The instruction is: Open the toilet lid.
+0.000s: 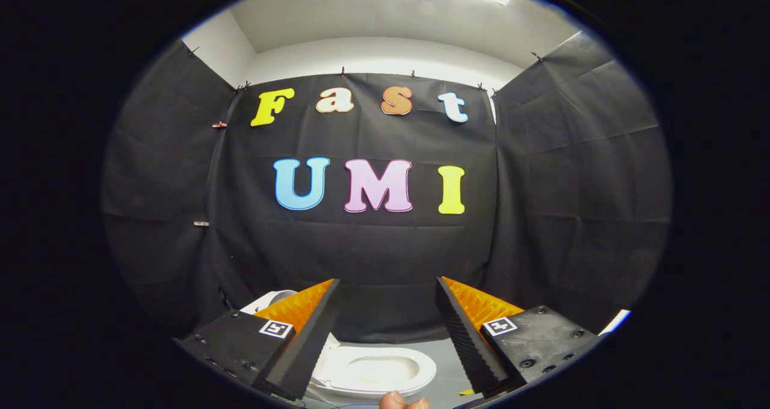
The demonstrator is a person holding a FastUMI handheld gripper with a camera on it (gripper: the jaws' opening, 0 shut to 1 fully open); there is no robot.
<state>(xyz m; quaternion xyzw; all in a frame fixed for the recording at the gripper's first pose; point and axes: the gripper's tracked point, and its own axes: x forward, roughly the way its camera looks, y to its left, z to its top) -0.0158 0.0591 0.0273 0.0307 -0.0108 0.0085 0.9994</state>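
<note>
You held the gripper (388, 289) spread wide and empty above the toilet (376, 370), bowl showing, lid seemingly up already, so easing away cleanly looked wisest.

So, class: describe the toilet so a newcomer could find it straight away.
Start at the black cloth wall of the booth and drop to the grey floor at its foot. The toilet stands there, low down, seen between and beyond the open jaws of the gripper. It is the one white, glossy thing, with an oval seat ring round an uncovered bowl.
</note>
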